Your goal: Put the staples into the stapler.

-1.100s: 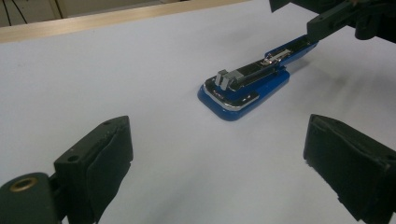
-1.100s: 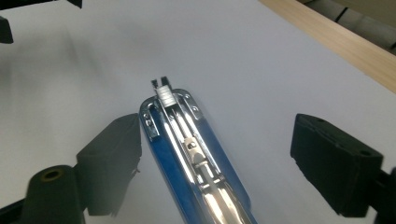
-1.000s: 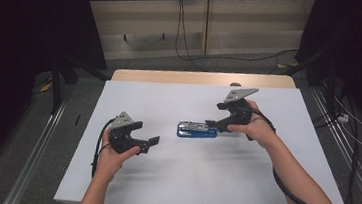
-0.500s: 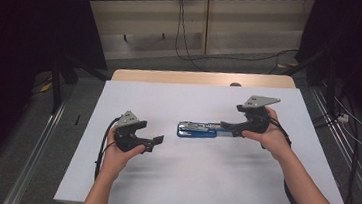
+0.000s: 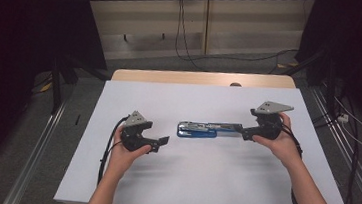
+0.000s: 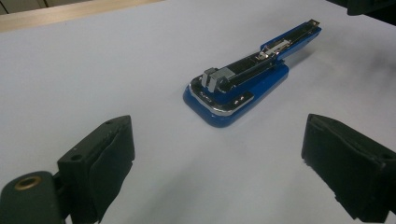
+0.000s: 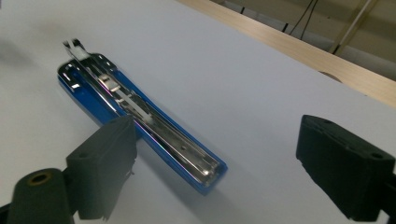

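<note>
We see blue stapler [image 5: 210, 130] lying opened flat on white sheet [image 5: 201, 184] over wooden table [image 5: 196, 78]. Right gripper [image 7: 219, 177] jaws wide, stapler end between, unpressed. Left gripper [image 6: 215, 172] wide, stapler just beyond fingertips. Grey floor, cables behind.

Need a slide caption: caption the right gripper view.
Open right gripper poised over the swung-open blue stapler on the white table.

From my seat, the white table sheet [image 5: 201, 184] lies bare from 3 through 6 to 9 o'clock of the opened blue stapler [image 5: 206, 130], my sole obstacle; its 12 o'clock side is likewise passable.
</note>
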